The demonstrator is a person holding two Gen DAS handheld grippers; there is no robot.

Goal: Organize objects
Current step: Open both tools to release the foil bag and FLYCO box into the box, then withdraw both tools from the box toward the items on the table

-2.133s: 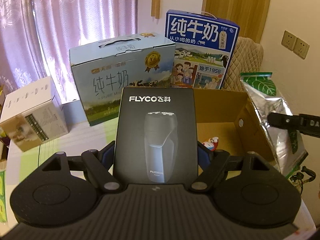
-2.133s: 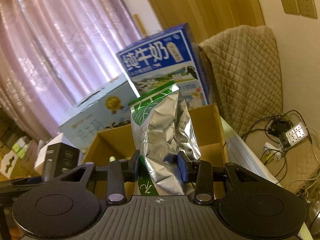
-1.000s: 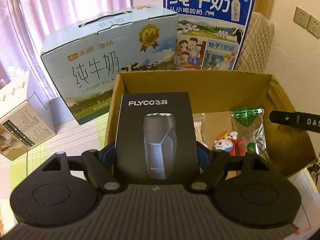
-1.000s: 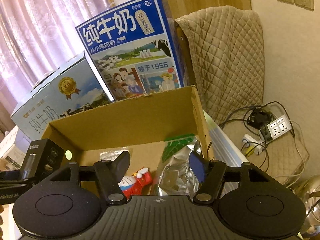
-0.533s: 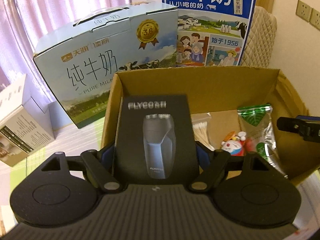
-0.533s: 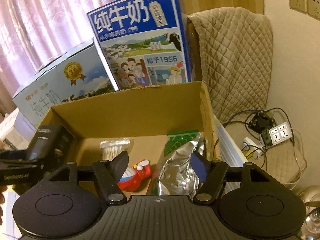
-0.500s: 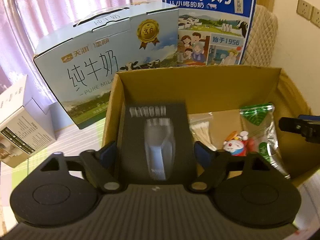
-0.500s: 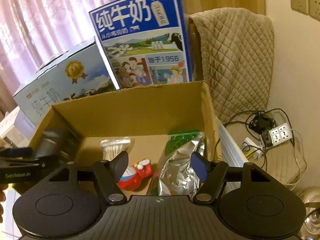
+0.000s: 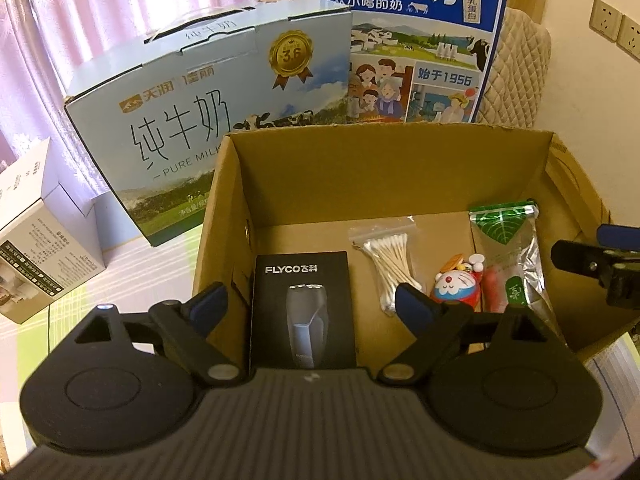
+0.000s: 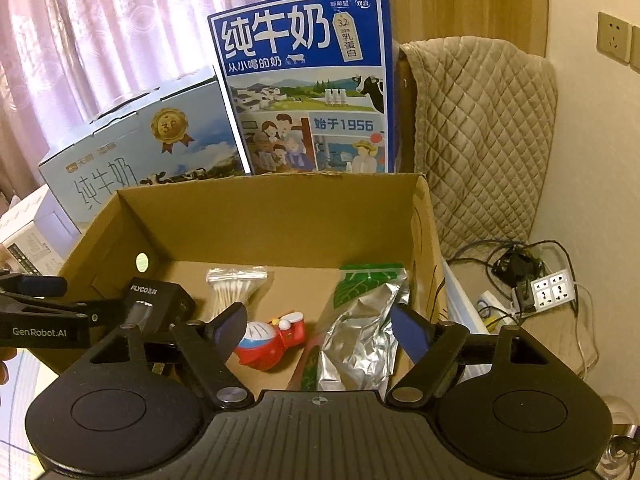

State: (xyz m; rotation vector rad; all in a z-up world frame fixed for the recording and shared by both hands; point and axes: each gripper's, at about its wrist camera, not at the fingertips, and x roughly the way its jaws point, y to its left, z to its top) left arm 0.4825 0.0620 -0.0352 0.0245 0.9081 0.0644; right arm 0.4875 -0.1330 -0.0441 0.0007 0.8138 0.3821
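Note:
An open cardboard box (image 9: 384,168) holds a black FLYCO shaver box (image 9: 302,308) at its left, a bag of cotton swabs (image 9: 390,264), a Doraemon toy (image 9: 456,284) and a silver-green foil pouch (image 9: 508,256) at its right. My left gripper (image 9: 310,300) is open above the shaver box, which lies on the box floor. My right gripper (image 10: 318,326) is open and empty above the pouch (image 10: 360,332) and toy (image 10: 272,340). The shaver box (image 10: 160,304) shows partly behind the left gripper's finger.
A light-blue milk carton case (image 9: 208,120) and a dark-blue milk case (image 9: 416,40) stand behind the box. A white carton (image 9: 36,240) sits at the left. A quilted chair (image 10: 480,140) and a power strip with cables (image 10: 548,284) are at the right.
My left gripper opened and let go of the shaver box, which dropped to the box floor. Earlier my right gripper let go of the foil pouch into the box.

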